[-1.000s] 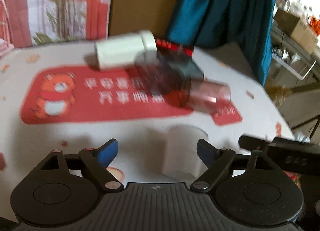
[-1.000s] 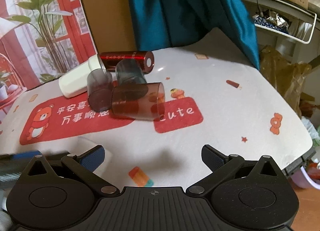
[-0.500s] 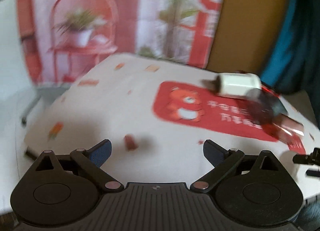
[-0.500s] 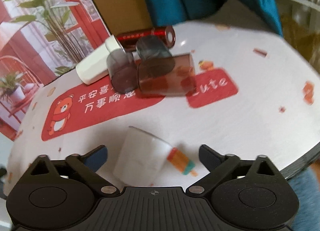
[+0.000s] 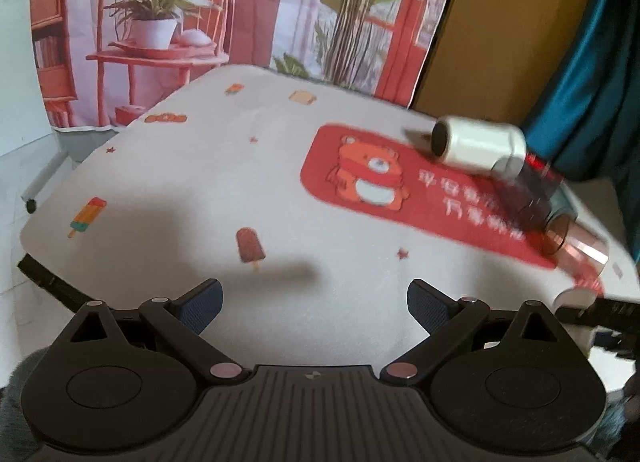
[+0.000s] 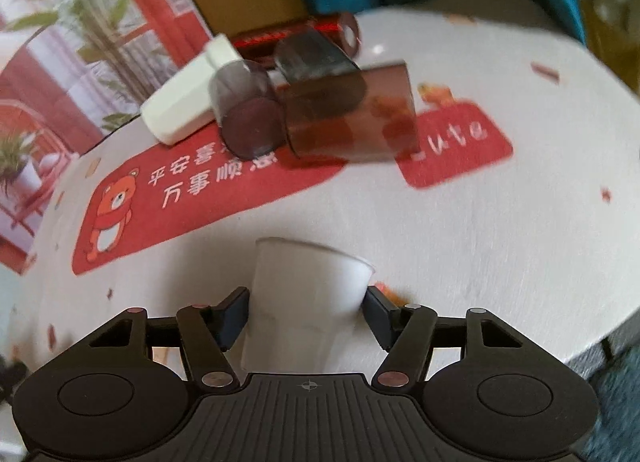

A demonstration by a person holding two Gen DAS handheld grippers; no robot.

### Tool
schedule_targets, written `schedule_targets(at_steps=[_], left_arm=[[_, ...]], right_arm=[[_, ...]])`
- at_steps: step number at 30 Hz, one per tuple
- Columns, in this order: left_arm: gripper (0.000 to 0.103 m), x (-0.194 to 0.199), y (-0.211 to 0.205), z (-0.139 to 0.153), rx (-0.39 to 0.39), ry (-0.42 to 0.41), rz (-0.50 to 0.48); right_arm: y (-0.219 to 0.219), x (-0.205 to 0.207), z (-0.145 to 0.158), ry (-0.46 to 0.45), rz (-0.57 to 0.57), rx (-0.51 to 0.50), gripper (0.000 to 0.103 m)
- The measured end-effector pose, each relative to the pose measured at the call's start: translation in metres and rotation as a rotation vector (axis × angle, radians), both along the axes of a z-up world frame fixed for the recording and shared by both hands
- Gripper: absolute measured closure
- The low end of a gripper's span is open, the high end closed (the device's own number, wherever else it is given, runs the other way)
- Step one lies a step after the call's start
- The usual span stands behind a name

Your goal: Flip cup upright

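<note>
A white paper cup [image 6: 304,294] stands between the pads of my right gripper [image 6: 306,312], wide rim toward the table's far side. The jaws have closed onto its sides. A sliver of the cup [image 5: 574,296] shows at the right edge of the left wrist view, beside the other gripper's black frame. My left gripper [image 5: 314,304] is open and empty, over the white tablecloth at the left part of the table.
A pile lies on the red bear mat [image 6: 132,202]: a white bottle [image 6: 180,102], two smoky cups [image 6: 244,114], a brown clear cup [image 6: 352,114] and a red tube [image 6: 296,32]. The table edge [image 6: 592,346] is near on the right.
My right gripper has moved forward around the white cup and its jaws have closed on it. My left gripper has swung left, away from the cup, and stays open.
</note>
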State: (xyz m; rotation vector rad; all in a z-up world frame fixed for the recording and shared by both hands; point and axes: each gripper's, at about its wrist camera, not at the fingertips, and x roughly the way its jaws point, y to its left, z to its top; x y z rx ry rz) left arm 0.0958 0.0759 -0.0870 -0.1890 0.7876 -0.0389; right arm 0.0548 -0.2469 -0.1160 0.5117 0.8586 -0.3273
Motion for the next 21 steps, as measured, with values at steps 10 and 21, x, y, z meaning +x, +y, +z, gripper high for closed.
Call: schedule_targets(at_steps=[10, 21], left_arm=[[0.003, -0.003, -0.008, -0.006, 0.003, -0.007, 0.0], [0.003, -0.003, -0.004, -0.007, 0.025, 0.001, 0.03]], right_arm=[[-0.01, -0.006, -0.003, -0.073, 0.014, 0.0, 0.042], [-0.009, -0.006, -0.002, -0.109, 0.035, -0.014, 0.046]])
